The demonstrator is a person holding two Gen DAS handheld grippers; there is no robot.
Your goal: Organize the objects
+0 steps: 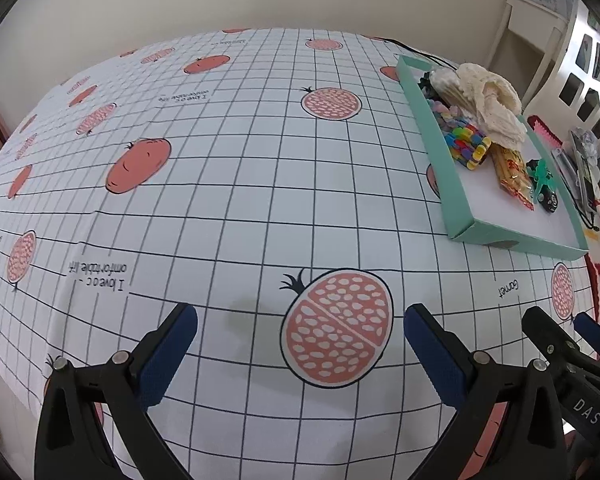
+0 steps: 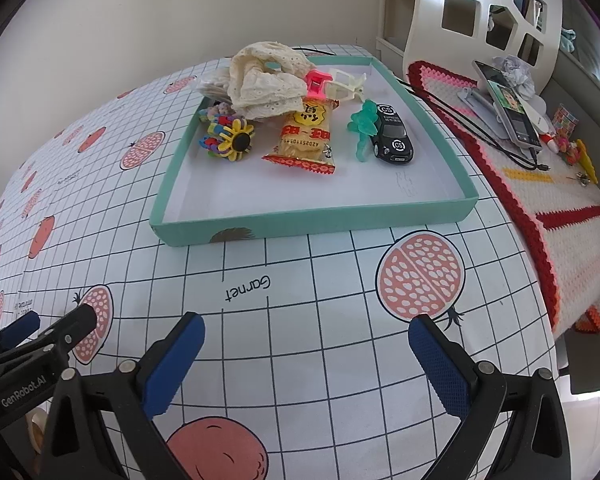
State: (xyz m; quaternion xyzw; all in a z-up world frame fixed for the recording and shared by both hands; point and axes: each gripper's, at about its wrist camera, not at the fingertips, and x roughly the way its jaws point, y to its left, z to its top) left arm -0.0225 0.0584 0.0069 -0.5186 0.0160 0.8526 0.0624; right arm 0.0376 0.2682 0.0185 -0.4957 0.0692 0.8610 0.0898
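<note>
Checked cloth printed with pomegranates covers the table (image 2: 300,280) under both my tools, and nothing lies on it between me and the goods. My right gripper (image 2: 306,354) hangs with its blue pads spread wide and empty; my left gripper (image 1: 300,346), just beside it on that side, is spread the same and holds nothing. Straight ahead of the right fingers sits the teal tray (image 2: 312,222), its near wall low and its near half bare white floor, so I judge there is free room to come in over that edge. Farther in, left to right, lie a bright bead toy (image 2: 230,138), a snack packet (image 2: 306,136), a green figure (image 2: 362,128) and a black toy car (image 2: 394,136), the last two touching. I expect the packet to be light, crinkly and slippery, best pinched across its narrow width; the car is hard and may roll, so I would take it across the flanks. Behind them a cream lace cloth (image 2: 260,76) is heaped, soft and likely to drape, and a pink clip (image 2: 316,84) with something pale and plastic beside it, which I cannot make out clearly. To my right a crocheted mat (image 2: 540,208) carries a phone (image 2: 508,104) and a cable, worth steering clear of.
</note>
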